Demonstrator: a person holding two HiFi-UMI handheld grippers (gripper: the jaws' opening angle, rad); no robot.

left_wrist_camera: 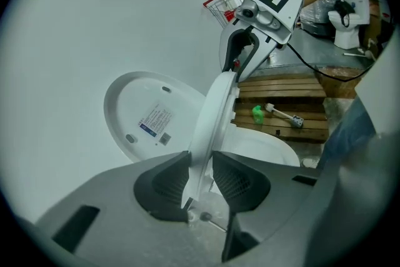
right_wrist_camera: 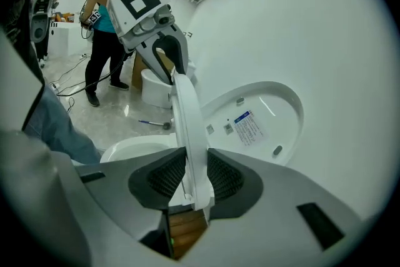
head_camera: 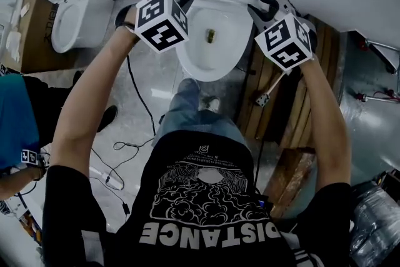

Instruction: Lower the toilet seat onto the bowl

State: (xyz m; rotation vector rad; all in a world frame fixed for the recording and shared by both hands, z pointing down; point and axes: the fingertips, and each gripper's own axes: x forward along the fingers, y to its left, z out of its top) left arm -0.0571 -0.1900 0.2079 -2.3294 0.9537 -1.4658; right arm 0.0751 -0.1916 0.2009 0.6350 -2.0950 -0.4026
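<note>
**— What's closest to you?**
— My left gripper (left_wrist_camera: 201, 161). Both its pads are pressed on one side rim of the toilet seat (left_wrist_camera: 215, 106), which runs edge-on between them. My right gripper (right_wrist_camera: 195, 164) is clamped the same way on the opposite side rim.

**— How does the seat sit?**
— Steeply tilted. It is up off the bowl (head_camera: 212, 50) and apart from the lid (right_wrist_camera: 259, 112). The lid stands raised behind it against the white wall, with its label facing me.

**— Anything in the bowl?**
— A small dark thing (head_camera: 210, 35) lies at the bottom. I can't tell what it is.

**— And farther out?**
— On my right a wooden pallet (left_wrist_camera: 284, 87) lies beside the toilet, with a brush (left_wrist_camera: 284, 114) on it. On my left a second toilet (head_camera: 65, 6) stands next to a cardboard box (head_camera: 34, 31). Beyond that toilet stands a person in a teal shirt (right_wrist_camera: 100, 53).
</note>
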